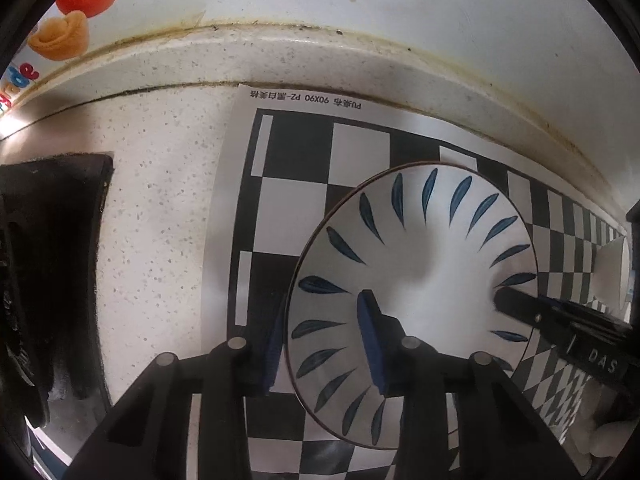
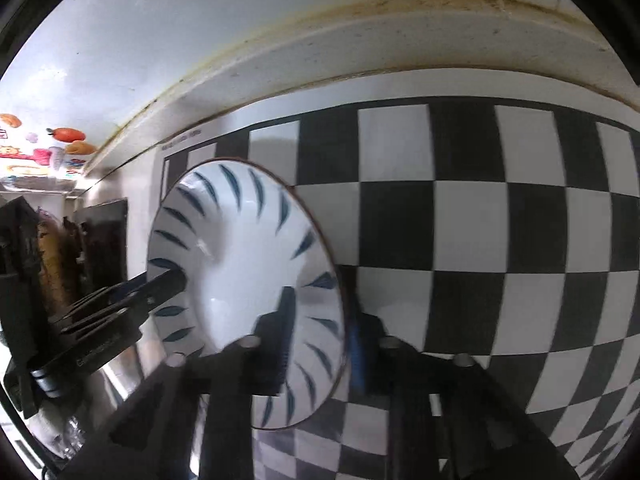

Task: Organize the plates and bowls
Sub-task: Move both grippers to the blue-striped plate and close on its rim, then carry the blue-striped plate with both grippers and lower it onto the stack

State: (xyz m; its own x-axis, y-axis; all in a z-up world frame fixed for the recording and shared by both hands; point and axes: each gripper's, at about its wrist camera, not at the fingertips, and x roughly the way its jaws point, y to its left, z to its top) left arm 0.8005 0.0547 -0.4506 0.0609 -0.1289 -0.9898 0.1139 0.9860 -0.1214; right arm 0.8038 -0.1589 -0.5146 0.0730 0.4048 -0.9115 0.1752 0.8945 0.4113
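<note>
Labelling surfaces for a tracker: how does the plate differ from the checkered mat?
The plate is round; the mat is straight-edged. The plate carries blue leaf strokes on white; the mat has black and white squares. The plate is smaller, covering only part of the mat. Left tongs and right tongs each straddle the plate's rim; the mat lies flat on the counter. Both share white.

White cup (image 1: 614, 276) cut off at right frame edge; dark clutter (image 2: 48, 248) at left too blurred to identify.
</note>
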